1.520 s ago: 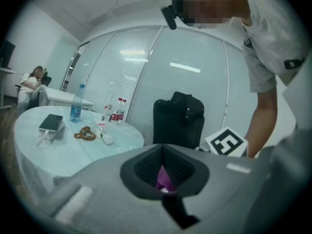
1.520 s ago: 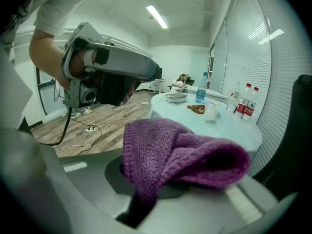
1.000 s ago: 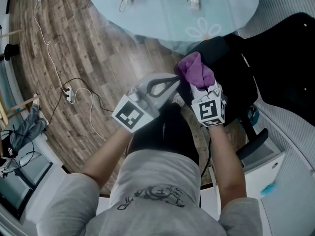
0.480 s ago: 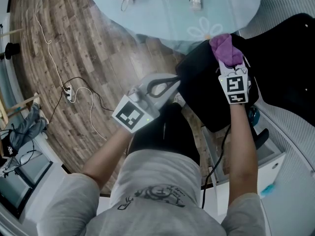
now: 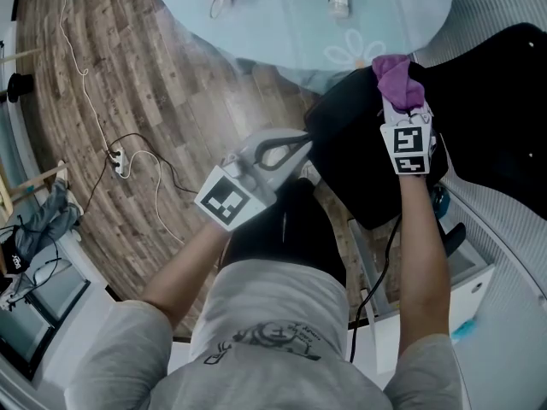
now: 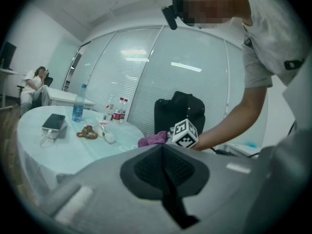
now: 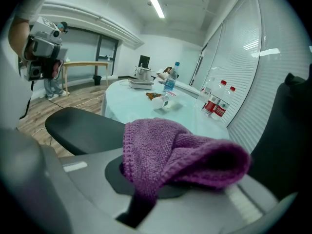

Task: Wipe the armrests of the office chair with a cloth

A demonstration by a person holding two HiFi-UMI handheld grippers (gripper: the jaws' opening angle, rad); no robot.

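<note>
Right hand-held gripper (image 5: pixel 400 109) clamped on purple knitted cloth (image 5: pixel 396 77), cloth bunched over far edge of black office chair (image 5: pixel 355 156), beside round pale-blue counter (image 5: pixel 282 24). Left hand-held gripper (image 5: pixel 295 146) jaws together, nothing between them, just beside the chair.

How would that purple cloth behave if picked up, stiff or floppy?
Probably floppy: the purple cloth folds and droops over the right gripper clamping it. Likely light, since one pinched edge carries the whole bunch. Its knitted texture looks grippy, not slippery.
</note>
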